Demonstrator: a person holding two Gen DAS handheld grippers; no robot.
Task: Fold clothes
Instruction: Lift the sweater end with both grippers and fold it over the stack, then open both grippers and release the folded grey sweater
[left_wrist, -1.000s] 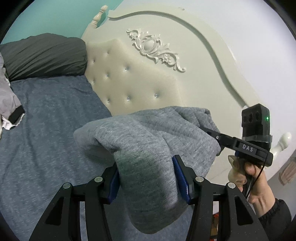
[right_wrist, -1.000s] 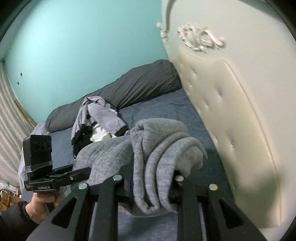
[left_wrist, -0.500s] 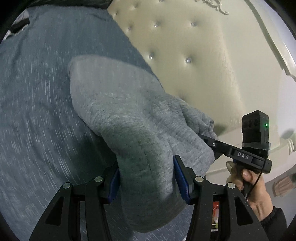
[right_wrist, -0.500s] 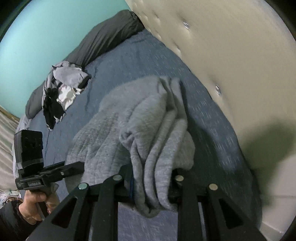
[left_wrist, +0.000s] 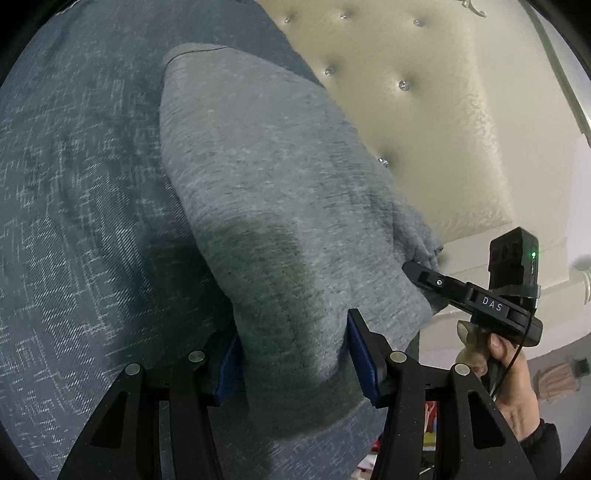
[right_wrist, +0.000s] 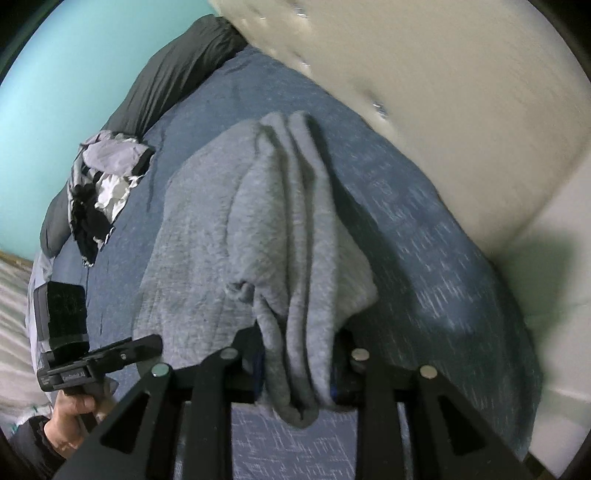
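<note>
Folded grey sweatshirt (left_wrist: 266, 192) held at its near end by both grippers over the blue bedspread (left_wrist: 74, 221), close to the edge of the bed that meets the cream tufted headboard (left_wrist: 436, 122). The garment's long axis runs away from both cameras, roughly parallel to the headboard, with its far end resting on the bedspread and pointing toward the dark grey pillow (right_wrist: 173, 77) at the far edge of the bed. In the left wrist view, the left gripper (left_wrist: 295, 358) is clamped on a thick, rounded fold of the sweatshirt: the blue pads (left_wrist: 364, 360) press against either side of the cloth, which bulges between them and hangs a little below. In the right wrist view, the right gripper (right_wrist: 299, 369) pinches a narrower bunch of several stacked layers, whose folds run as parallel ridges lengthwise along the garment; its jaws stand closer together than the left pair and have just been opening slightly, with the cloth between them and a short tail drooping under the fingers. The part of the sweatshirt spreading toward the left gripper lies flatter and wider on the bedspread. Each view shows the other gripper at the picture's side, gripped by a hand (left_wrist: 506, 387) in a dark sleeve. A loose heap of grey, white and black clothes (right_wrist: 103, 184) lies well apart from the sweatshirt, near the pillow at the far edge.
</note>
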